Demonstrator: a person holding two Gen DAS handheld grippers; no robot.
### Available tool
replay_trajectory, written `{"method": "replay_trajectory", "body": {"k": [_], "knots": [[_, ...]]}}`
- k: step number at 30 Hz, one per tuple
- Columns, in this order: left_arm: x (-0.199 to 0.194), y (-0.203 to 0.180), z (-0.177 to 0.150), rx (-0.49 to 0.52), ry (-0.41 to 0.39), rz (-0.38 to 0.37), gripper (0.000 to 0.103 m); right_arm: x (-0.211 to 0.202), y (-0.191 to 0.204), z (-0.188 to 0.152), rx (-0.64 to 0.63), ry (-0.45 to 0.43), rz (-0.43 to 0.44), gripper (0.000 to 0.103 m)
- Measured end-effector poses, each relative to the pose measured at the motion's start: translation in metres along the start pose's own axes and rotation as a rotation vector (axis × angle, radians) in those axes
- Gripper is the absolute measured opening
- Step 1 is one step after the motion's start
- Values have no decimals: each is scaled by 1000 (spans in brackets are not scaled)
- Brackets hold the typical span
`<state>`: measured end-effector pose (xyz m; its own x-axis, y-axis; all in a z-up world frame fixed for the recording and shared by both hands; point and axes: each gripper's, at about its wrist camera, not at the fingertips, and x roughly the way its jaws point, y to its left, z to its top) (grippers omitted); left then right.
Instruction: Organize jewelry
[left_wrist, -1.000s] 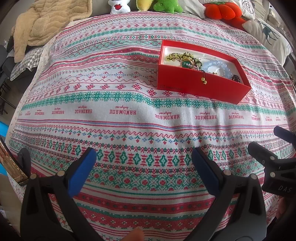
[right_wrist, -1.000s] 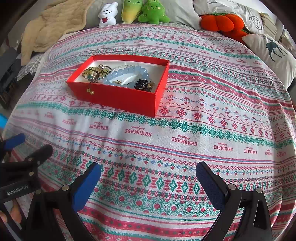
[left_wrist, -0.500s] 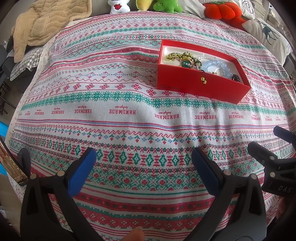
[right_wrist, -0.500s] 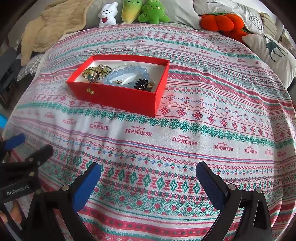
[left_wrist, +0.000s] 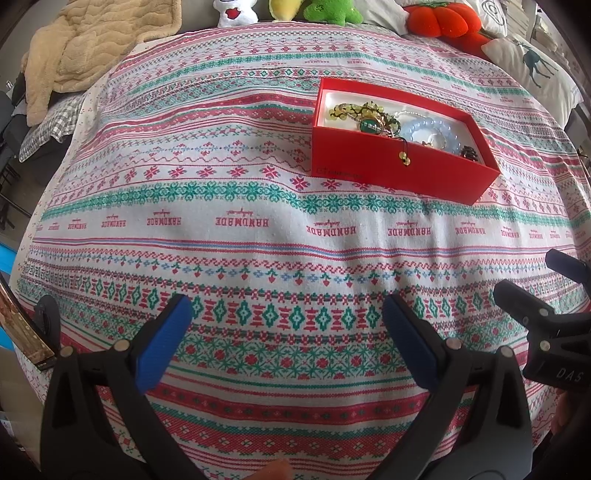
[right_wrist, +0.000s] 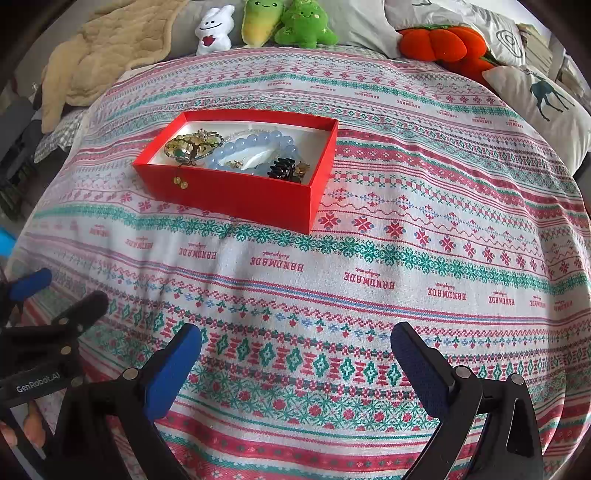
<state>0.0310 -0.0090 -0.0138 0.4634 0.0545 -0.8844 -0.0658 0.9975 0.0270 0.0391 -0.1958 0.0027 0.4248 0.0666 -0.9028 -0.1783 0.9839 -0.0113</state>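
A red open box (left_wrist: 399, 173) (right_wrist: 240, 192) sits on the patterned bedspread, far ahead of both grippers. Inside lie a gold-and-green bead ornament (left_wrist: 364, 116) (right_wrist: 192, 146), a pale blue bead bracelet (left_wrist: 430, 127) (right_wrist: 255, 146) and a small black clip (right_wrist: 282, 170). A gold tassel (left_wrist: 405, 158) (right_wrist: 181, 181) hangs over the box's front wall. My left gripper (left_wrist: 286, 317) is open over bare cloth near the bed's front. My right gripper (right_wrist: 295, 343) is also open with nothing between its fingers. Each gripper shows at the edge of the other's view.
The bedspread (left_wrist: 221, 221) covers the whole bed. A beige blanket (left_wrist: 96, 40) lies at the back left. Plush toys (right_wrist: 280, 22), an orange pumpkin cushion (right_wrist: 443, 42) and a deer pillow (right_wrist: 539, 99) line the back and right edges.
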Motion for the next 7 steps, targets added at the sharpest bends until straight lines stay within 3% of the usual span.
{"method": "replay_trajectory", "body": {"k": [7], "knots": [[0, -2, -4, 13, -11, -37, 102, 0, 0, 0, 3, -3, 4, 103]]}}
